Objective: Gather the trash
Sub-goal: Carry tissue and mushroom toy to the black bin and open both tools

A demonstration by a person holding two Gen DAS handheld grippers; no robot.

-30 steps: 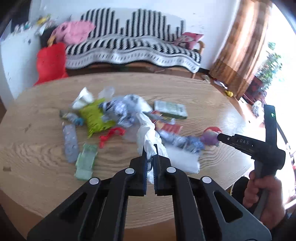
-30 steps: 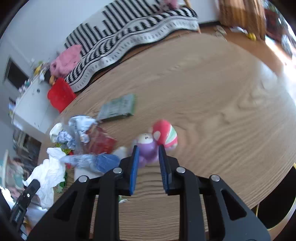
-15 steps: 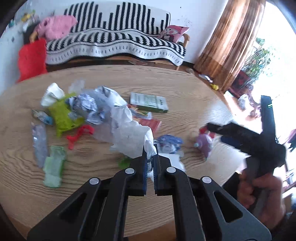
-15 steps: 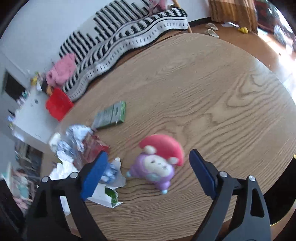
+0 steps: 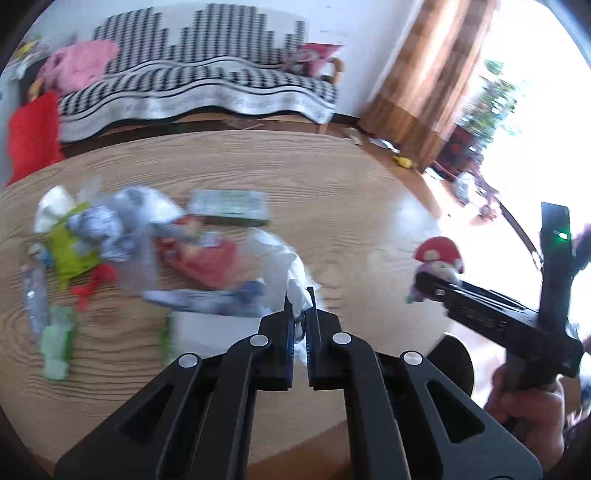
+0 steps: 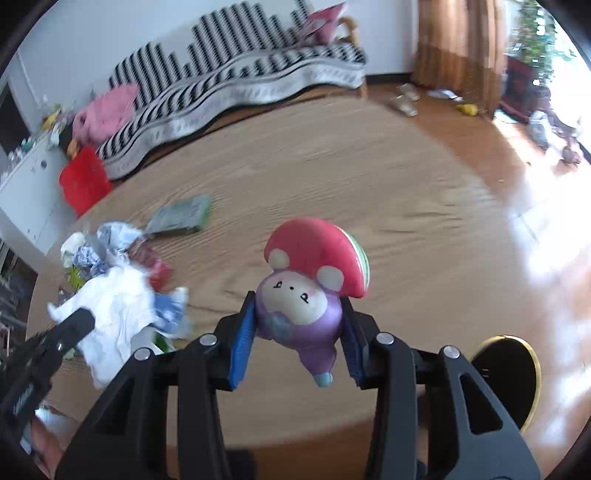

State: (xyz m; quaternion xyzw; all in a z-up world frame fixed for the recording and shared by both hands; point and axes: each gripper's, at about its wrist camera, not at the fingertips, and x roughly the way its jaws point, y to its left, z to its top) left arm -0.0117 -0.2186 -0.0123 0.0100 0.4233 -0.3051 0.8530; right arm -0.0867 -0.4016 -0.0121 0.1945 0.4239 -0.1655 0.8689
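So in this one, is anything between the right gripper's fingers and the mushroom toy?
Nothing visible. The right gripper already has the mushroom toy squeezed between its blue pads, its purple body filling the gap. The trash pile lies off to the side, where the left gripper pinches a white plastic bag.

Round wood-grain table (image 6: 369, 177) in a living room. Behind it a sofa (image 5: 207, 88) under a black-and-white striped throw, against a white wall (image 6: 110, 33). Red cushion (image 6: 85, 181) beside a white cabinet (image 6: 26, 192) at left. Brown curtains (image 5: 432, 81) at right, strong daylight blowing out the wood floor (image 6: 461, 125).
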